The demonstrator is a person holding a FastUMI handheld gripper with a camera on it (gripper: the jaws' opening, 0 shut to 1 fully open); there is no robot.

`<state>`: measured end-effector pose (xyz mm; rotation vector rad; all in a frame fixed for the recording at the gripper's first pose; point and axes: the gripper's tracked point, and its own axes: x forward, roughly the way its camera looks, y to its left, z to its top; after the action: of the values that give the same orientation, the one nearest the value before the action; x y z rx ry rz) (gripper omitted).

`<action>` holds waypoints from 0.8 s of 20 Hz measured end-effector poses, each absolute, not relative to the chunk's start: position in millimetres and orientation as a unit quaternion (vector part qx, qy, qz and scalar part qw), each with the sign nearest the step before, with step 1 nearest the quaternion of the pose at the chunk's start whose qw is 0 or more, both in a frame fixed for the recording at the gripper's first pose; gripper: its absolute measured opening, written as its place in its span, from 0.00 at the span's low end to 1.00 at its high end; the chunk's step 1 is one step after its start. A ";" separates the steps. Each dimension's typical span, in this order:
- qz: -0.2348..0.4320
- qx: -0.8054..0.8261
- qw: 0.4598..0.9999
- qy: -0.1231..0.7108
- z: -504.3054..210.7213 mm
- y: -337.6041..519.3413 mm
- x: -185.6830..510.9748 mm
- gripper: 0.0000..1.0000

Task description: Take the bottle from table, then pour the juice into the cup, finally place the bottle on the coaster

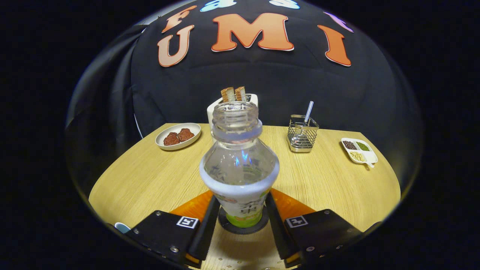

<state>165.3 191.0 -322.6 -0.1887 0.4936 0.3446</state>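
Bottle [240, 165] upright on coaster [243, 225], neck up, claw [242, 225] fingers flanking it

The bottle [240, 165], low in the middle of the frame, carried a printed label with large characters, but they were too curved and blurred to be read. Each of the two fingers [204, 232] flanking it bore a small square black-and-white marker tag, one at lower left and one at lower right, showing a pattern and no words.
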 end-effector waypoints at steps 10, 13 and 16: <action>0.128 -0.065 0.967 0.209 -228.9 145.7 110.6 0.97; 0.126 -0.068 0.975 0.170 -168.8 128.6 91.8 0.97; 0.104 -0.095 0.979 0.148 -119.9 98.2 74.9 0.97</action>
<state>74.9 98.2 -119.9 -0.1915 0.2985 0.2085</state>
